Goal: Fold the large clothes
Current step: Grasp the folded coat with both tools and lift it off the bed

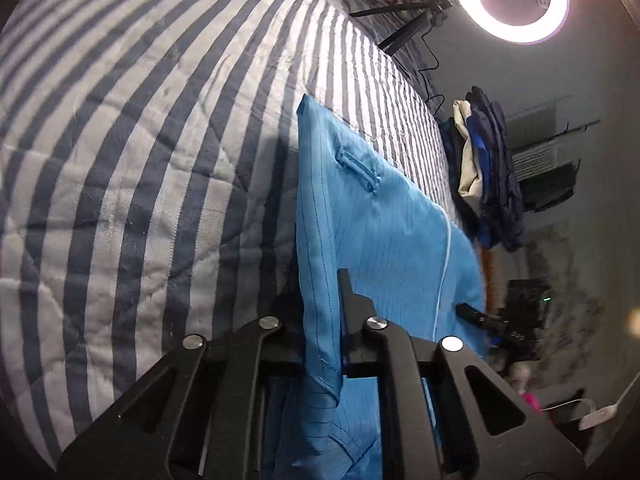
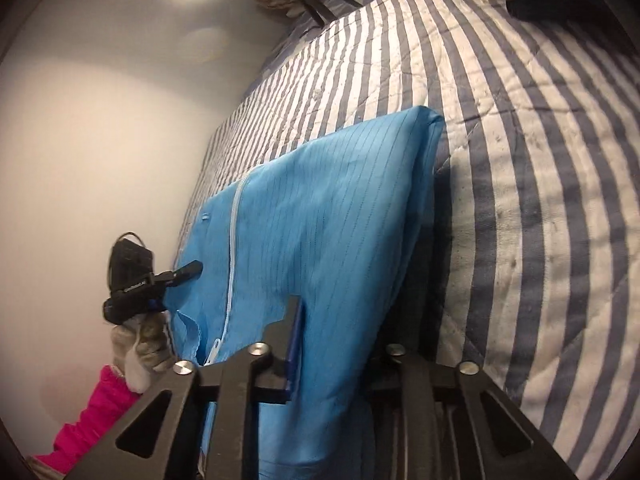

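Left wrist view shows you the blue garment [image 1: 384,232] lifted off the striped quilt [image 1: 140,160], its fabric stretched between your two tools; it has thin dark pinstripes, a white zipper line [image 1: 444,264] and a small sewn loop [image 1: 358,168]. Your left gripper [image 1: 320,320] is clenched on one edge of the garment, with the cloth pinched between the two black fingers and more folds hanging below it. Your right gripper [image 2: 340,332] is also grasping the garment at the other side, and the blue cloth passes between its fingers and falls down over the frame. In the right wrist view you can see the other tool's fingertip on the cloth near the zipper, held by your gloved hand [image 2: 140,344] with a pink sleeve [image 2: 92,416] behind it. The quilt covers the bed under the garment. Beyond the bed's far edge, a bright ring light [image 1: 512,0] stands on a tripod, and a pile of dark and cream clothes [image 1: 484,172] lies near that edge
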`<move>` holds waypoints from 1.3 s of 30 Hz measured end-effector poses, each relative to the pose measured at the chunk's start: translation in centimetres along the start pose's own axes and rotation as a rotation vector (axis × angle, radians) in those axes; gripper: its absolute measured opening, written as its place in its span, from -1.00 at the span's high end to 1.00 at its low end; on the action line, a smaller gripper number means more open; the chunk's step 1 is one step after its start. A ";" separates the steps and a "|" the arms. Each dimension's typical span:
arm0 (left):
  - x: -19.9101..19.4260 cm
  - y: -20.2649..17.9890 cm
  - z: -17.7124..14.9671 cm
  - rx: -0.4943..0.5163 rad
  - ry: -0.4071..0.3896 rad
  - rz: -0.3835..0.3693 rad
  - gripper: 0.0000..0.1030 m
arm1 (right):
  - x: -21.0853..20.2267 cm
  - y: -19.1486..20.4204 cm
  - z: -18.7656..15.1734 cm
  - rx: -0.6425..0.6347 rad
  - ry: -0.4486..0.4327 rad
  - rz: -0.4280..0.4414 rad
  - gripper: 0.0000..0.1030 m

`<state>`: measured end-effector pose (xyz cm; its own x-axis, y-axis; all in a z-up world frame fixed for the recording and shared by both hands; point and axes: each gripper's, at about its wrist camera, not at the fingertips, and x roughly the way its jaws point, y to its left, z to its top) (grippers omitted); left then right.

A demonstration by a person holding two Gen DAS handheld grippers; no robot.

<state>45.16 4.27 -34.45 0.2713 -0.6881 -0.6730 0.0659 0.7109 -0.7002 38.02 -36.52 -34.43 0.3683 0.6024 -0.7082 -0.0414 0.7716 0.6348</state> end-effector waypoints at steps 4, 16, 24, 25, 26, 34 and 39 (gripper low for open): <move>-0.9 -2.2 -0.7 0.071 -0.040 0.064 0.89 | 0.1 3.8 -0.1 -0.111 -0.005 -0.124 0.85; -4.5 -9.2 -3.6 0.217 -0.145 0.134 0.92 | -1.1 13.1 -1.2 -0.377 -0.027 -0.415 0.91; -7.5 -13.4 -4.9 0.288 -0.210 0.120 0.92 | -5.4 16.1 -2.7 -0.498 -0.094 -0.495 0.91; -7.7 -13.7 -5.1 0.294 -0.214 0.118 0.92 | -6.0 16.4 -2.8 -0.509 -0.103 -0.502 0.91; -7.8 -14.0 -5.2 0.301 -0.216 0.116 0.92 | -6.5 16.5 -2.8 -0.518 -0.110 -0.508 0.92; -7.6 -17.8 -5.4 0.362 -0.223 0.096 0.92 | -10.6 17.0 -2.8 -0.555 -0.162 -0.554 0.92; -6.2 -20.7 -4.7 0.406 -0.224 0.072 0.92 | -12.8 16.3 -2.3 -0.552 -0.189 -0.587 0.92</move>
<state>37.59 -6.90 -16.90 0.4863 -0.6183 -0.6174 0.3976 0.7858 -0.4737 30.51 -31.19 -15.70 0.6198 0.0640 -0.7822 -0.2258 0.9691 -0.0996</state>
